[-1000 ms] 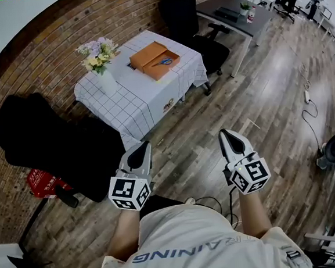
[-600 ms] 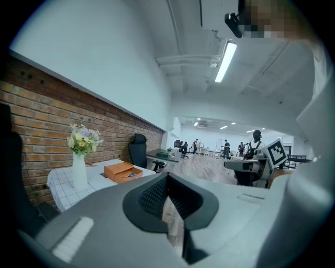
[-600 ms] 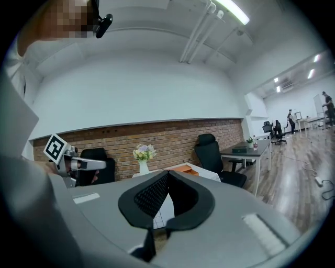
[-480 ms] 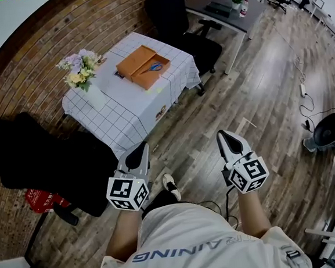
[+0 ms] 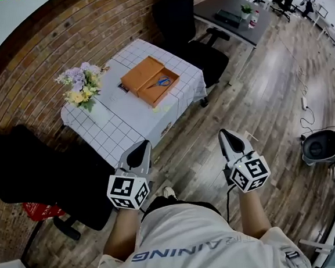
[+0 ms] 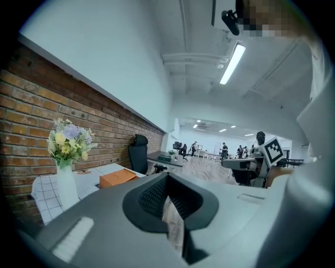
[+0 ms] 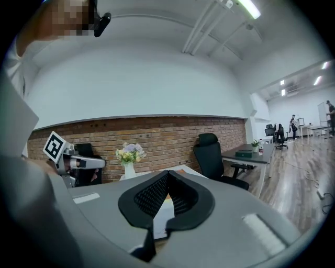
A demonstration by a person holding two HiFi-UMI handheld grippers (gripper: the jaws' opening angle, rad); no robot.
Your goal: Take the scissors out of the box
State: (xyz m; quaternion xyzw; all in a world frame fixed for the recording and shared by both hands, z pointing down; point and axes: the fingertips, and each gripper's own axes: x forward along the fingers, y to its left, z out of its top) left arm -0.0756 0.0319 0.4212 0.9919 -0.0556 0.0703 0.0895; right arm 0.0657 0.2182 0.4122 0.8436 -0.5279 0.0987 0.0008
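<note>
While both of my grippers hang over the wooden floor [image 5: 257,93] at the lower middle of the head view, the scissors [image 5: 162,82] lie well apart from them, up the frame, inside the open orange box [image 5: 142,73] on the checked table [image 5: 125,114]. My left gripper [image 5: 139,155] has its jaws pressed together with nothing between them. My right gripper [image 5: 230,143] is clenched the same way, also empty.

The relation that matters is direction. From both gripper tips the scissors sit straight ahead and above in the picture, falling between the two tips but closer to the left one's column. By that reading my left gripper is the nearer, though not by much. The table's near corner stands between me and the box, so I judge that I must close most of that gap before either jaw is any use.

The scissors look small here. As far as I can tell, their long axis runs along the box's longer side, slanting from lower left to upper right, with the blue handles at the right end. They rest in the box's right-hand half, the half toward the lower right of the frame. The vase of flowers [image 5: 82,91] stands at the table's left, clear of that line.

Whichever gripper goes in will have to open first, I think.
</note>
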